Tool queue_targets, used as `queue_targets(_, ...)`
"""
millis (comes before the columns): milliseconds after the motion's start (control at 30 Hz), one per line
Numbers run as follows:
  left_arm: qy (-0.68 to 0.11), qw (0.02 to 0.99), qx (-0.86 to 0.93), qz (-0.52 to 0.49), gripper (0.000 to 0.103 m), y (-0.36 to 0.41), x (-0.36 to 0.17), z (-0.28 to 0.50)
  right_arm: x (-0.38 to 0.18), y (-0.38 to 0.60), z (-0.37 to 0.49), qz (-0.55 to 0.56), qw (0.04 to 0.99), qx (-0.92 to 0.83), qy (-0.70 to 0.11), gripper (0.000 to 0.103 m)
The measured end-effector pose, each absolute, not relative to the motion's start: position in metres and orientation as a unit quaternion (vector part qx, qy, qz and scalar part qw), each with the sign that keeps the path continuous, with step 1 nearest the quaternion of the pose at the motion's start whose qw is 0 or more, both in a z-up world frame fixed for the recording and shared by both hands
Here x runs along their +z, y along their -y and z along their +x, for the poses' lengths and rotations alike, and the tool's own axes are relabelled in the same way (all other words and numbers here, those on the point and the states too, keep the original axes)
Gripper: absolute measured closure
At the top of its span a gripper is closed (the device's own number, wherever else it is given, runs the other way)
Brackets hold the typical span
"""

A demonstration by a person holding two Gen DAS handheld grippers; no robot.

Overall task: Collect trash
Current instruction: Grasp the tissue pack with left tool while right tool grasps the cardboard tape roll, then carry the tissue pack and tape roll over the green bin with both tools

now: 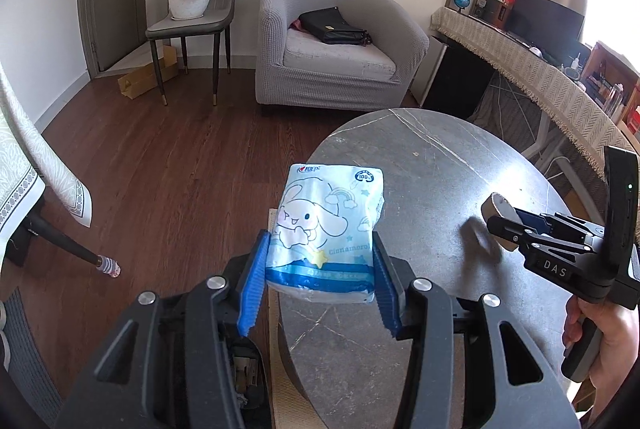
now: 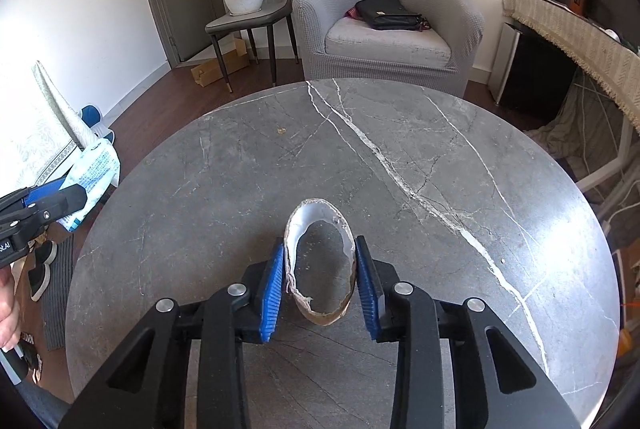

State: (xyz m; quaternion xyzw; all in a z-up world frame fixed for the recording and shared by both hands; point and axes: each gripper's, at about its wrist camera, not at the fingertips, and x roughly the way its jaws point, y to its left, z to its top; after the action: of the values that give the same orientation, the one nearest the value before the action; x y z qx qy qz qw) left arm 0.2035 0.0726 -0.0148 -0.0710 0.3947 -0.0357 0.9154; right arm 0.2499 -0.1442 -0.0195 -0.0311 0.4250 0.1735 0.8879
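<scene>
Over the left edge of the round marble table (image 2: 400,157), I hold a blue tissue pack (image 1: 328,233) clamped in my left gripper (image 1: 320,269), the blue pads (image 1: 256,269) pressing its lower half from both sides. The pack hangs partly past the rim, above the wood floor (image 1: 160,157). My right gripper (image 2: 320,281) is closed on a flattened cardboard ring (image 2: 320,265), squeezed into an oval, held just above the tabletop as far as I can judge.

Both pieces of trash are in hand, so the step now is carrying them to wherever the bin is; I see no bin in either view. I should keep both grips firm but not tighter: the ring is torn at its edge and could buckle or slide out, and the pack is soft and slippery, so it may sag downward. I want to move slowly and keep both loads level. I should also steer the left one clear of the draped cloth (image 1: 40,157) nearby.
</scene>
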Motion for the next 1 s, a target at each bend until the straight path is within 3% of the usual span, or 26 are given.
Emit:
queue_targets(300, -0.403, 0.911, -0.005, -0.092, 0.052, -0.103, -0.023, 0.176, -0.003, 0.105, 0.234, -0.042, 0.883, 0.211, -0.418, 0.069)
queue_targets(1000, -0.51, 0.849, 0.088, -0.102, 0.052, -0.195, -0.105, 0.15, 0.023, -0.008, 0.183, -0.078, 0.854, 0.323, -0.4, 0.069)
